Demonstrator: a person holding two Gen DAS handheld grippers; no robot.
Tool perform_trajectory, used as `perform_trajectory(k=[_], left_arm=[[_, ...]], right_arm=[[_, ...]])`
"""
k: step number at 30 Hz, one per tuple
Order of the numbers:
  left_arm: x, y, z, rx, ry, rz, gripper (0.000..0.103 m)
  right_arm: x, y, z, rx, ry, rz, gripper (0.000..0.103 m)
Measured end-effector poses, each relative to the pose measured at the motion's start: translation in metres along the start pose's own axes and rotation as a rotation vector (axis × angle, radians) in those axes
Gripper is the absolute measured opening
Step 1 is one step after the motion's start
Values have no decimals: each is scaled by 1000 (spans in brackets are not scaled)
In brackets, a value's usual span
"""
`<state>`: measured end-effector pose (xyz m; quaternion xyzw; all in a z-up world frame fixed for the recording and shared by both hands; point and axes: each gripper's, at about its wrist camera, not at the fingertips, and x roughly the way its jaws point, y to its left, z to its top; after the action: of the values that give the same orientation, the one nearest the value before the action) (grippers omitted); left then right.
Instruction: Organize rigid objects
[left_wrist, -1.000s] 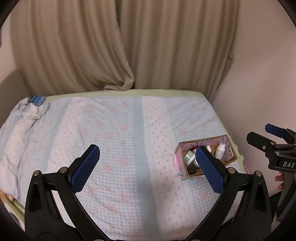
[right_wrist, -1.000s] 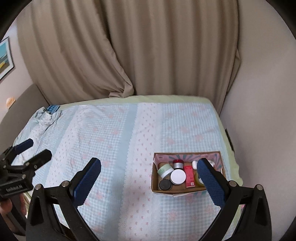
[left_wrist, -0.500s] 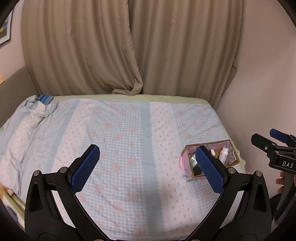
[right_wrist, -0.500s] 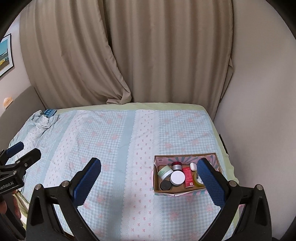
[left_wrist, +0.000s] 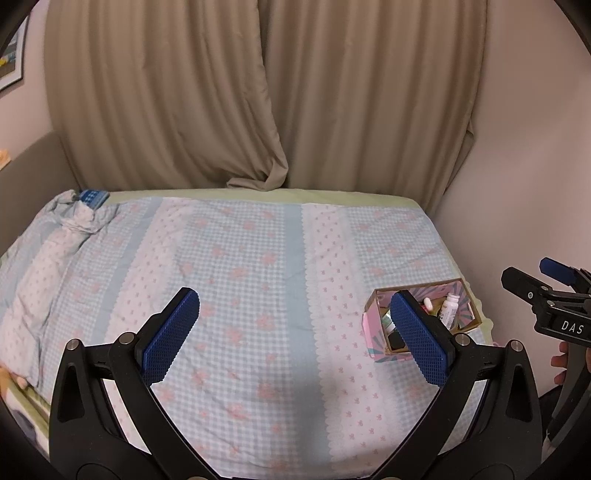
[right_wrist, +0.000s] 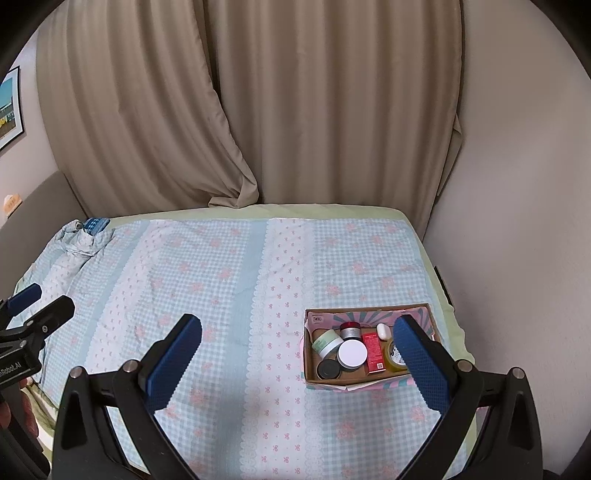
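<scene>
A cardboard box with a pink patterned inside sits on the bed at the right. It holds a white-lidded jar, a green jar, a black cap, a red-lidded jar, a red carton, a yellow jar and a small white piece. In the left wrist view the box shows a white bottle. My left gripper is open and empty above the bed. My right gripper is open and empty, its right finger overlapping the box.
The bed carries a blue and pink checked cover. A bunched pillowcase and a small blue packet lie at the far left corner. Beige curtains hang behind. A wall runs close along the right side.
Both grippers have drawn back and risen from the bed, so the box looks smaller and farther. Both stay open and empty.
</scene>
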<state>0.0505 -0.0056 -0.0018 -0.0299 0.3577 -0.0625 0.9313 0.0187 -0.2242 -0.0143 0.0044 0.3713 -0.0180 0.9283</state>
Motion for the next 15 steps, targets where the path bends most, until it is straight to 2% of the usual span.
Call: perform_trajectory(k=[15], left_arm=[[10,-7,1,17,18,4,103]], right_arm=[[3,-3,1,5,-1,-5,103]])
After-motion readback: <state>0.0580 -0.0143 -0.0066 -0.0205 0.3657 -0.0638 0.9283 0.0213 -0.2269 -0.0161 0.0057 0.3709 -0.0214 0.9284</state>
